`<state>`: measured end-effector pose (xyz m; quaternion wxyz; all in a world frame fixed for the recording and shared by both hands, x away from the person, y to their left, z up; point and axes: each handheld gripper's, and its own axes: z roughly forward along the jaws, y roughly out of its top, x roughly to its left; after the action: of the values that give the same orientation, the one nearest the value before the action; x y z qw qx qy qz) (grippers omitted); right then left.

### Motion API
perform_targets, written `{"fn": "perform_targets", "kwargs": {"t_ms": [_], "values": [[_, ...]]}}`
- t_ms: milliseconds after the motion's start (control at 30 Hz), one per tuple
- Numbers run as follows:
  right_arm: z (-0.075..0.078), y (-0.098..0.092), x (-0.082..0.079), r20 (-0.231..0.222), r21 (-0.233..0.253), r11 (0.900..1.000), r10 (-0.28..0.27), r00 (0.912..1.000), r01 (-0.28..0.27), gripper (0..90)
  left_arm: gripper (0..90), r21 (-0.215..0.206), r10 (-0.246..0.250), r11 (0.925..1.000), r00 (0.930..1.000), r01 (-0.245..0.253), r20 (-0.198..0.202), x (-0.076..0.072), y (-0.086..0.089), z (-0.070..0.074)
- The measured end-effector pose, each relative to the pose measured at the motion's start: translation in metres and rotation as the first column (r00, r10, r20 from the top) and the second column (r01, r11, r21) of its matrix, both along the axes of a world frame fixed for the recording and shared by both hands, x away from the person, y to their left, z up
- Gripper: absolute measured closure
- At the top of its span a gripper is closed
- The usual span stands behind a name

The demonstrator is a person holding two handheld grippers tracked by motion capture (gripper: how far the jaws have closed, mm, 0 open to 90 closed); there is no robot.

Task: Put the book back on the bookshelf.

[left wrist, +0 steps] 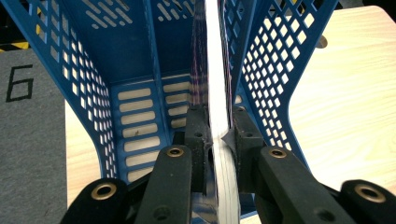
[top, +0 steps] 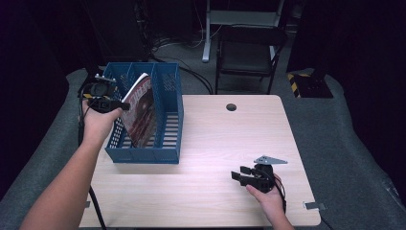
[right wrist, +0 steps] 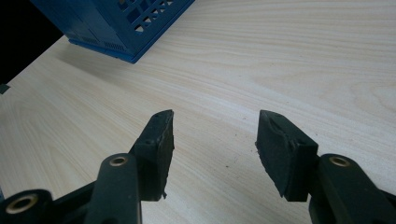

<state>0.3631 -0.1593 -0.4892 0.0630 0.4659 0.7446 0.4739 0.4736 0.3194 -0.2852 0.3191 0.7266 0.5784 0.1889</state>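
So the left gripper [left wrist: 218, 140] has its jaws clamped on the thin glossy magazine [top: 141, 111], which leans tilted inside the blue perforated plastic file rack [top: 168, 86] at about 10 o'clock on the pale wood counter [top: 220, 143]. Looks like mid-placement; next it probably needs lowering, then letting go. The rack's divider walls sit close either side. The right gripper [top: 242, 175] idles at 5 o'clock, jaws apart, loads of bare counter around.
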Motion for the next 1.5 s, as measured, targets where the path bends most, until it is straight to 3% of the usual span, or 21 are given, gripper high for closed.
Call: {"fn": "perform_targets", "kwargs": {"t_ms": [767,1033,1500], "values": [[-0.0007,-0.0002,-0.0004,-0.012,0.003,1.0,-0.008,0.9999,0.008,46.0,82.2,0.009,-0.003,1.0,0.9999,0.003,-0.014,-0.0025,0.0013,-0.0078],[-0.0003,-0.0006,-0.0005,-0.01,0.004,1.0,-0.008,0.9999,0.008,46.0,83.7,0.01,0.028,0.9996,0.9996,-0.028,-0.003,-0.0016,0.0025,-0.0082],[0.0001,-0.0009,-0.0006,-0.012,0.005,1.0,-0.011,0.9999,0.011,46.0,84.1,0.014,0.034,0.9993,0.9994,-0.034,-0.003,-0.0005,0.0066,-0.0083]]}}
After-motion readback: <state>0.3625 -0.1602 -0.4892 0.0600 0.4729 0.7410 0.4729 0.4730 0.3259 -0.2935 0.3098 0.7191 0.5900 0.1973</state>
